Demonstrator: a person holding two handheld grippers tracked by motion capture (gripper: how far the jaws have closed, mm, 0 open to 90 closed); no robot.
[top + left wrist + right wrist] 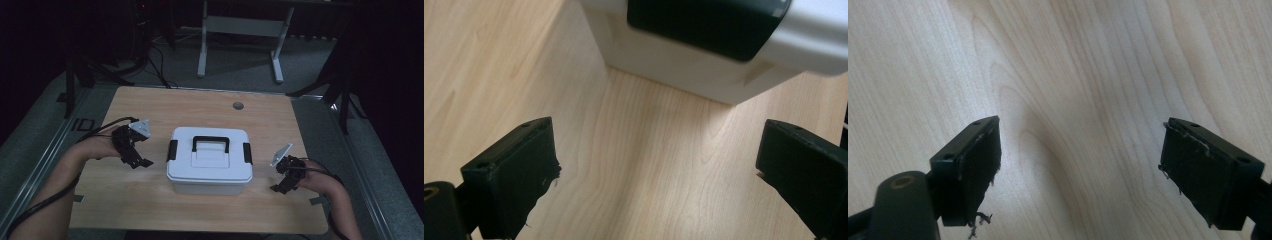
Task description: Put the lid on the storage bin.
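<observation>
1. Box (210, 161) sits mid-table, lid down, both black side latches (172, 150) shut — your left gripper (142, 163) waits at its 9 o'clock, your right gripper (278, 188) at 4 o'clock, both with jaws spread wide and empty.
2. Rigid, smooth plastic, probably light; take the top handle (211, 143) or a latch, not the slick walls.
3. Left gripper view shows a latch (706, 22) close up at 12 o'clock; right gripper view faces bare table (1073, 75).
</observation>
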